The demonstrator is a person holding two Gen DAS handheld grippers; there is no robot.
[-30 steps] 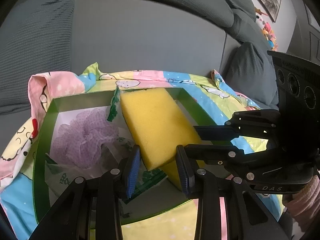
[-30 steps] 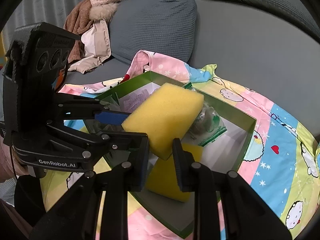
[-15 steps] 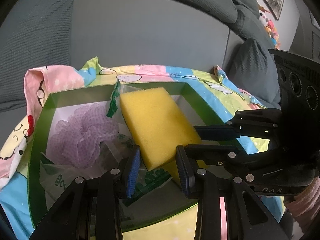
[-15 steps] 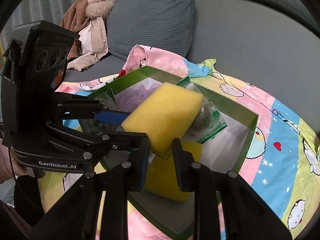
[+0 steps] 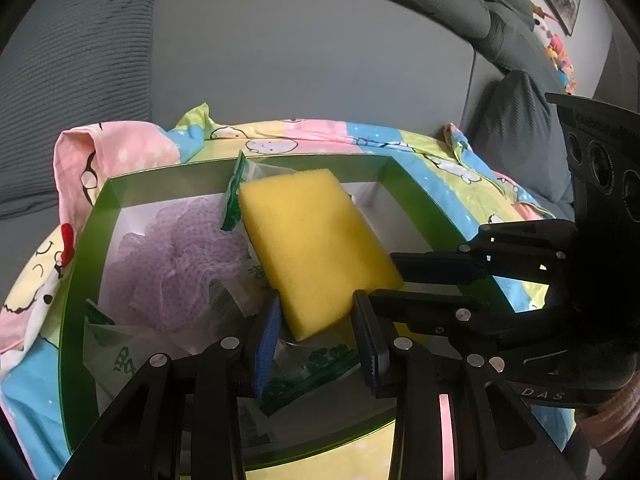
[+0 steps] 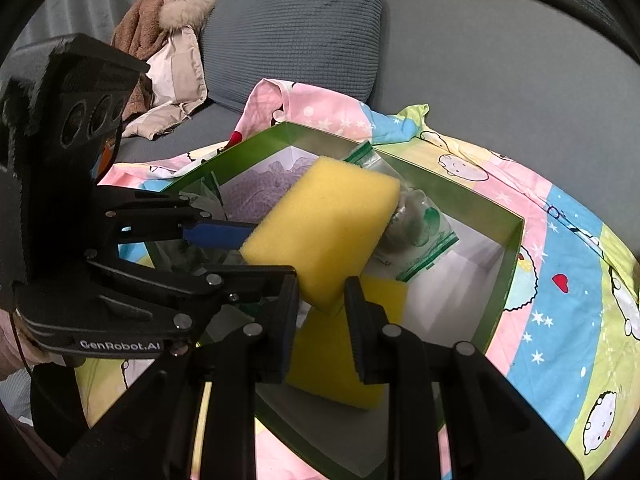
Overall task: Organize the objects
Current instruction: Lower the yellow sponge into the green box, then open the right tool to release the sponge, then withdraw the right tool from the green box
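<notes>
Both grippers meet at one yellow sponge (image 5: 316, 248) held tilted over an open green box (image 5: 80, 280). From the left wrist view, the left gripper (image 5: 316, 334) has its two blue-padded fingers on either side of the sponge's lower corner, pinching it, while the right gripper (image 5: 416, 284) reaches in from the right with its fingers against the sponge's near right edge. From the right wrist view, the right gripper (image 6: 320, 312) clamps the sponge's (image 6: 320, 232) bottom corner between its fingers, and the left gripper (image 6: 236, 252) comes in from the left with one blue pad touching the sponge's left side. Inside the box (image 6: 508, 248), a second yellow sponge (image 6: 340, 356) lies flat on the floor of the box below the held one. A purple mesh bath pouf (image 5: 176, 260) sits in the left part of the box, and clear plastic bags with green print (image 5: 312, 368) lie crumpled around and under the sponge. The box rests on a pastel cartoon-print blanket (image 6: 560, 288) spread over a grey sofa (image 5: 300, 52). A brown and cream pile of clothing (image 6: 160, 40) lies on the sofa behind.
</notes>
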